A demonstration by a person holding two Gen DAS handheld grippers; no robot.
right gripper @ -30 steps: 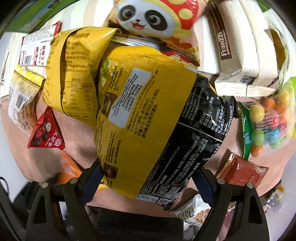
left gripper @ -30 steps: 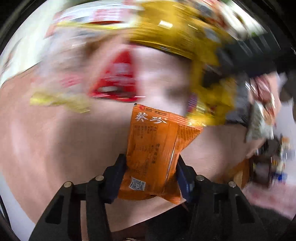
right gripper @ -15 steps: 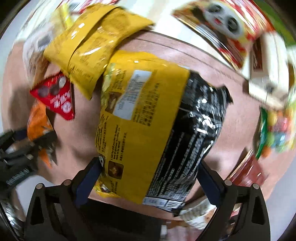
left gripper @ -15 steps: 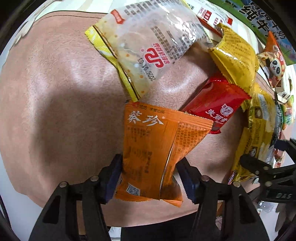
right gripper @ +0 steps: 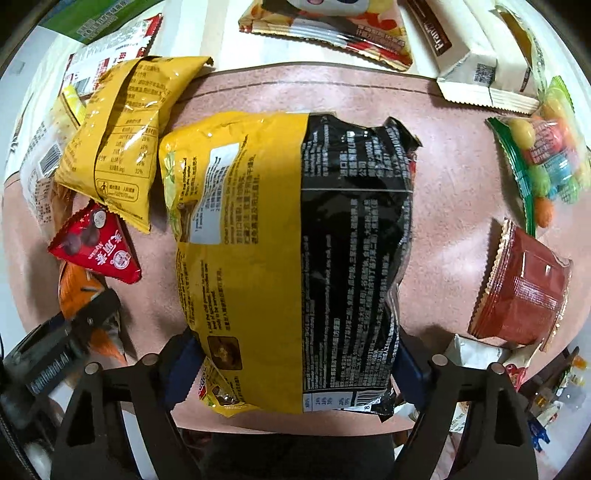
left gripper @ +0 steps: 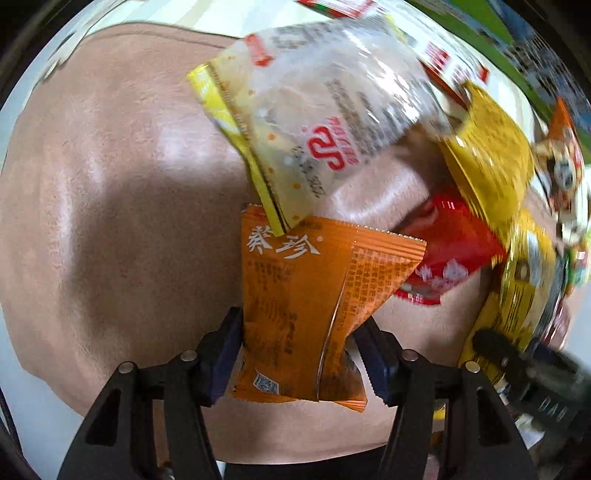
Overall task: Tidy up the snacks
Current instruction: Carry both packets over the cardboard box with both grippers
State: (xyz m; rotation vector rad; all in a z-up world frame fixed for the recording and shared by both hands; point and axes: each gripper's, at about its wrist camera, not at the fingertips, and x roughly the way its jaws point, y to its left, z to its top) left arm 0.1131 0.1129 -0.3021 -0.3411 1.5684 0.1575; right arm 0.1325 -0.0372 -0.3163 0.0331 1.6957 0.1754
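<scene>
My left gripper (left gripper: 301, 354) is shut on an orange snack packet (left gripper: 310, 302) and holds it over the pinkish-brown mat (left gripper: 110, 221). Its top edge sits just below a clear and yellow packet (left gripper: 317, 122). A red triangular packet (left gripper: 447, 254) lies to its right. My right gripper (right gripper: 295, 369) is shut on a big yellow and black bag (right gripper: 288, 258) over the same mat (right gripper: 454, 166). The left gripper and the orange packet (right gripper: 79, 291) show at the lower left of the right wrist view.
A yellow bag (right gripper: 125, 140) and the red triangular packet (right gripper: 98, 245) lie left of the big bag. A dark red packet (right gripper: 524, 291), a candy bag (right gripper: 543, 158), white boxes (right gripper: 480, 62) and a panda packet (right gripper: 332, 26) lie right and behind.
The left gripper has carried the orange packet closer to the clear and yellow packet. The right gripper has shifted with the big bag, and the other snacks sit differently in its view.
</scene>
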